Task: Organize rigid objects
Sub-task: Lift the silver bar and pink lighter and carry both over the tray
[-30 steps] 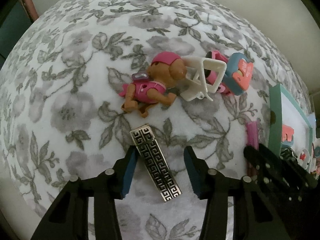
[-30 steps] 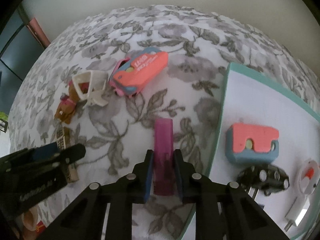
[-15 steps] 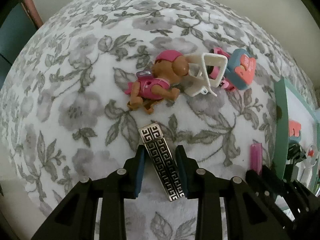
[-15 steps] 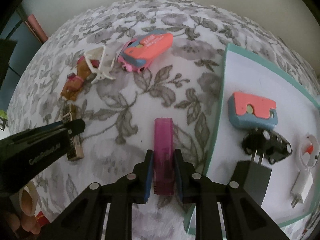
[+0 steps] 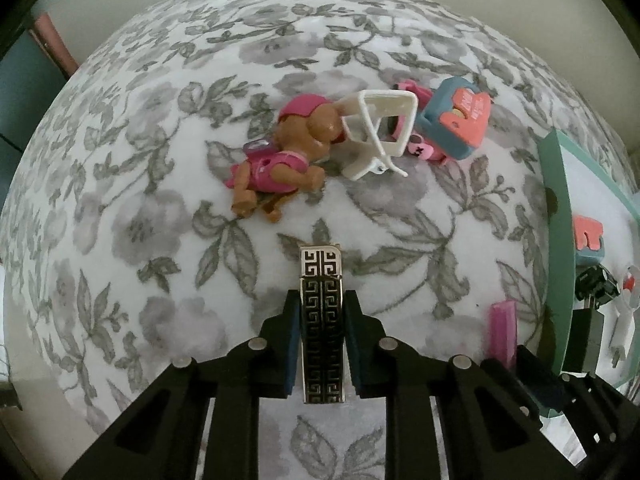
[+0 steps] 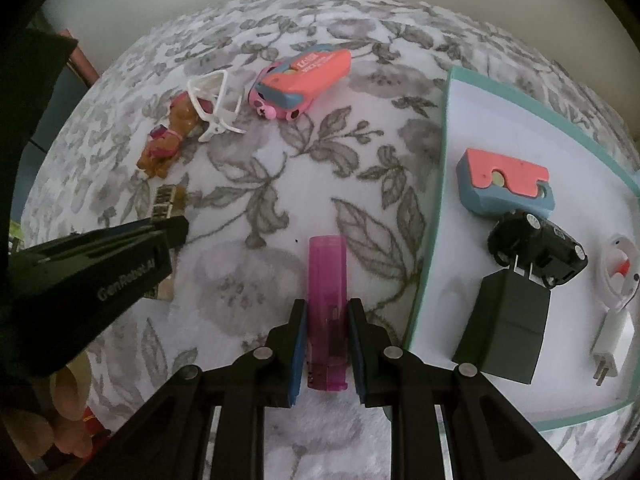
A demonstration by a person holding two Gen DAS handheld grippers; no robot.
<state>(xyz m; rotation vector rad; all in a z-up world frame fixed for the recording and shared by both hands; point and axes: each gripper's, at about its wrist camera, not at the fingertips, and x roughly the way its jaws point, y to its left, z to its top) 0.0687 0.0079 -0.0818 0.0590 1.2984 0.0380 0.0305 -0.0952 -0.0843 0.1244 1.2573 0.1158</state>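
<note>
My left gripper [image 5: 322, 314] points down at the flowered cloth. Its jaws are closing, and the blue pads press the sides of a black-and-gold patterned lighter [image 5: 321, 280] that lies straight between them. My right gripper [image 6: 326, 320] is shut on a translucent pink lighter [image 6: 326, 276], just left of the teal-rimmed white tray [image 6: 434, 208]. The pink lighter [image 5: 502, 332] also shows at the right of the left wrist view. In the right wrist view the left gripper [image 6: 168, 226] sits at the left, over the patterned lighter.
Beyond the grippers lie a pink puppy figure [image 5: 280, 168], a white plastic frame [image 5: 380, 132] and a pink-and-blue toy vehicle [image 6: 300, 80]. On the tray rest a blue-and-coral block [image 6: 504, 188], a black toy car [image 6: 536, 244], a black charger [image 6: 504, 328] and a white plug [image 6: 608, 344].
The left jaws have closed from wide apart onto the patterned lighter, which turned from slanted to straight. The right gripper, still holding the pink lighter, has drawn back a little from the far toys.
</note>
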